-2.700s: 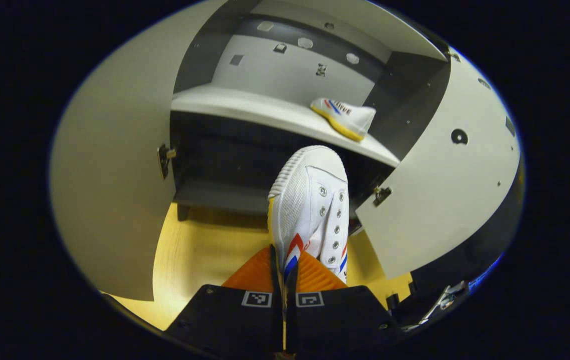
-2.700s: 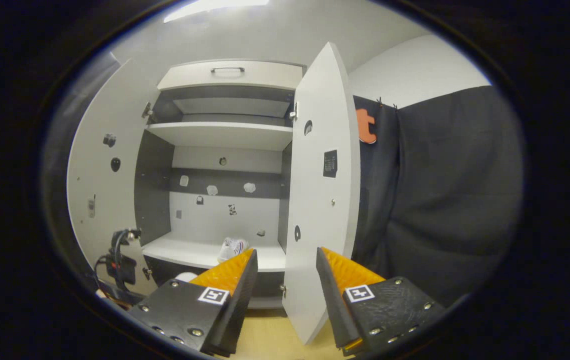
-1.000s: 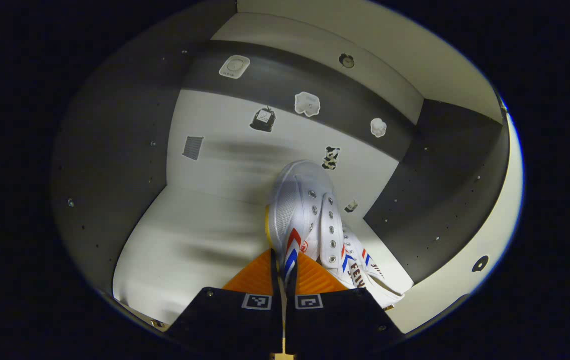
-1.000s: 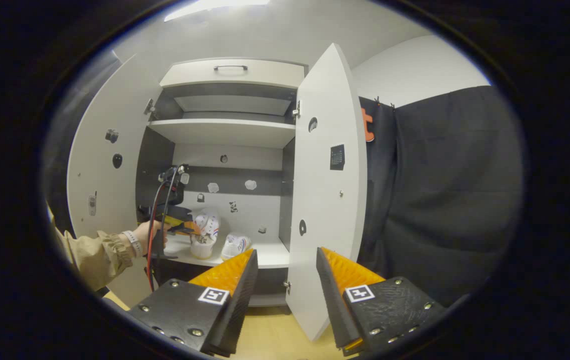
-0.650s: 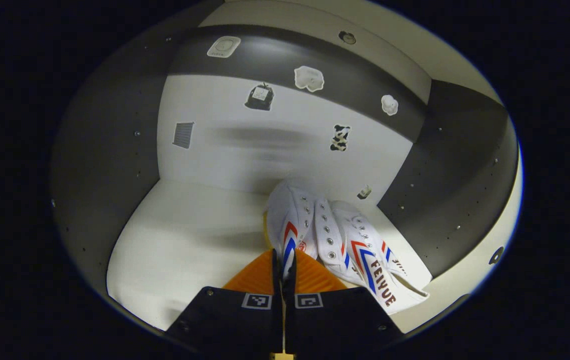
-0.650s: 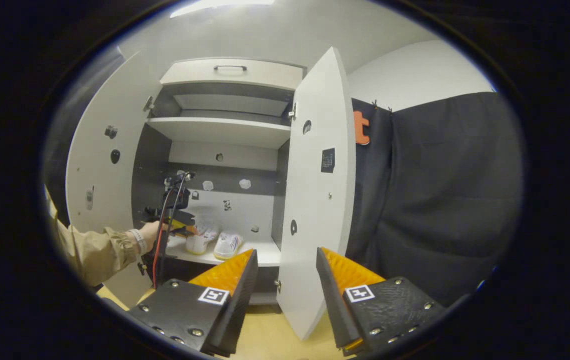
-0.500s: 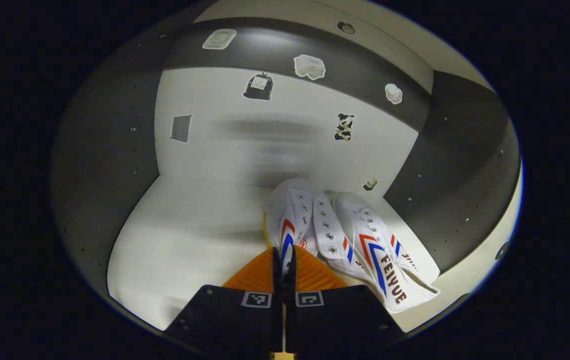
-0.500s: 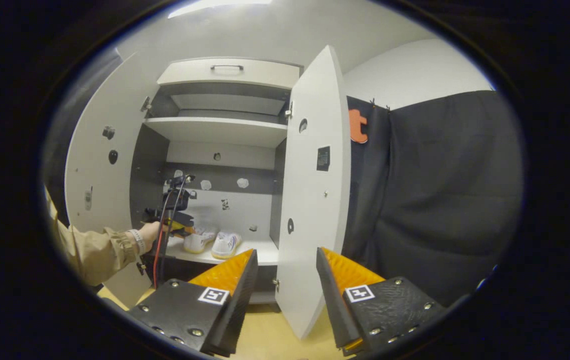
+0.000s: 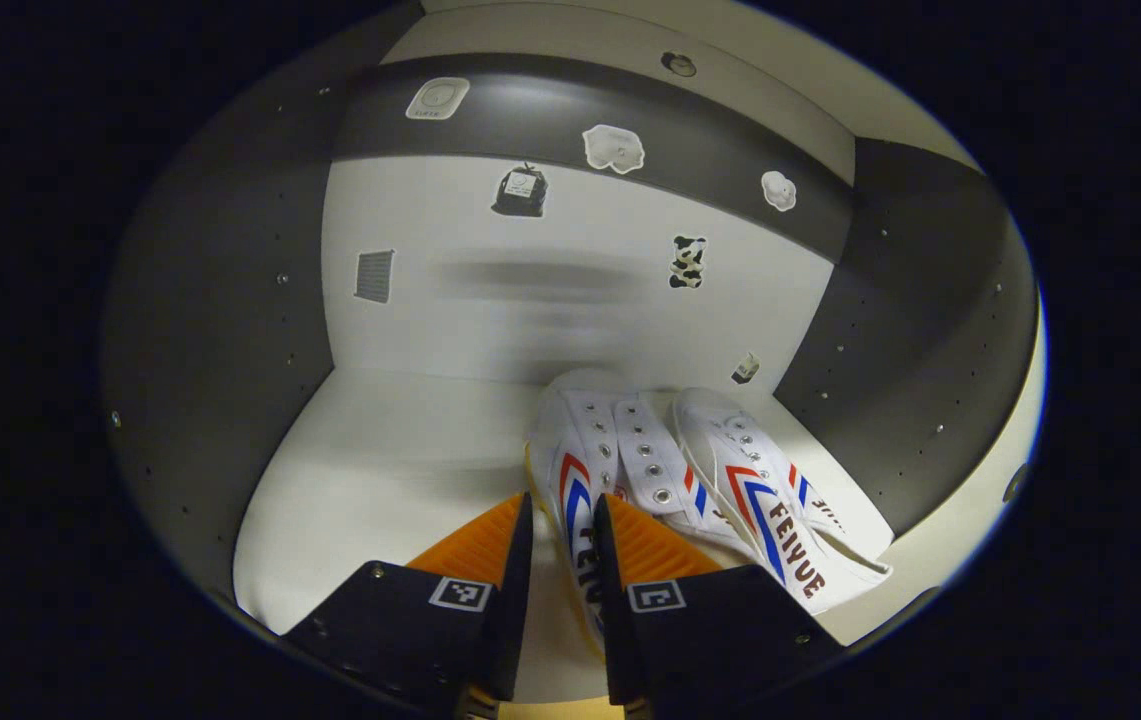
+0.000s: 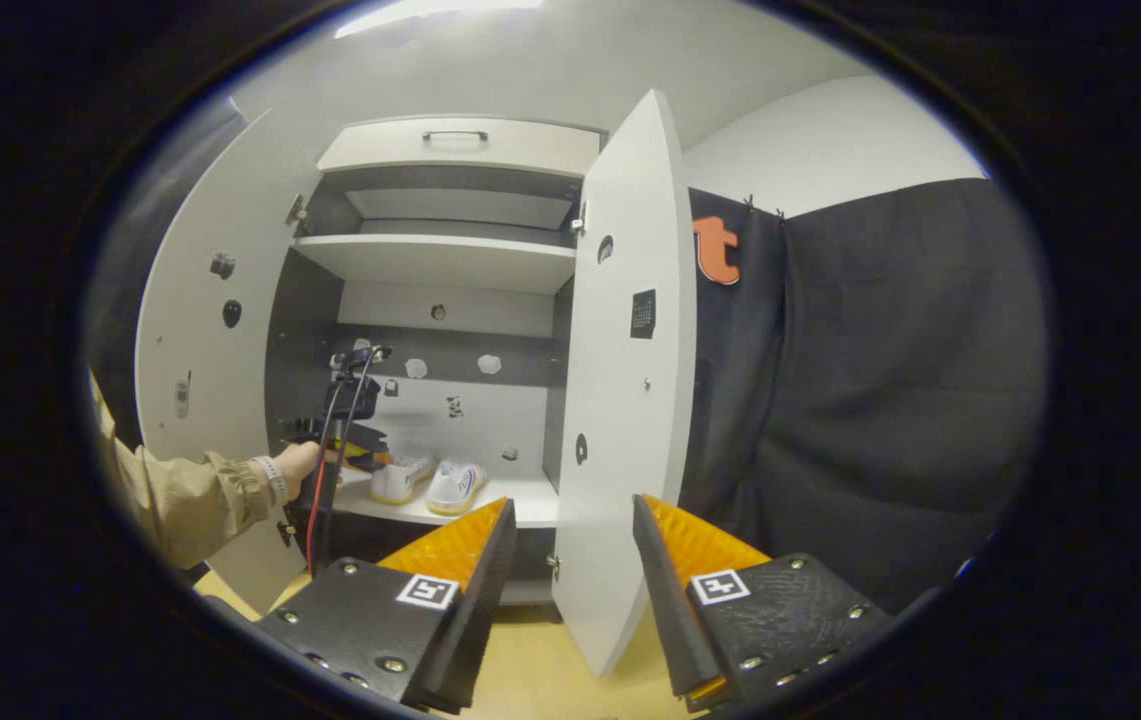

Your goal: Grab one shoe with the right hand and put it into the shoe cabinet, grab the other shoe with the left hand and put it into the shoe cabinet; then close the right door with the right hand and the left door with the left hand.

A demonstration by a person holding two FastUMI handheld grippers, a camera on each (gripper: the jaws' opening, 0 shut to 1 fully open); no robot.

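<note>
Left gripper view: the second white sneaker [image 9: 580, 470] is seen resting on the lower shelf [image 9: 380, 470] of the shoe cabinet, at about 6 o'clock, touching the first white sneaker [image 9: 770, 490] lying at 4 o'clock. A risk is judged here: if the left gripper [image 9: 562, 530] is drawn back while a finger is caught on the canvas collar, the sneaker could be dragged off the shelf's front edge, or its neighbour could be nudged askew. The fingers are parted a little, with the sneaker's side panel standing between them; whether either finger touches the canvas cannot be told, and no pinch is evident.

In the right gripper view, the left door [image 10: 215, 330] is seen at 9 o'clock, a sleeved hand [image 10: 295, 462] holding the left gripper at the shelf, and the right door [image 10: 630, 380] ajar at the centre. The right gripper [image 10: 570, 525] is spread wide at 6 o'clock, holding nothing and touching nothing. Both doors are judged not yet closed.
</note>
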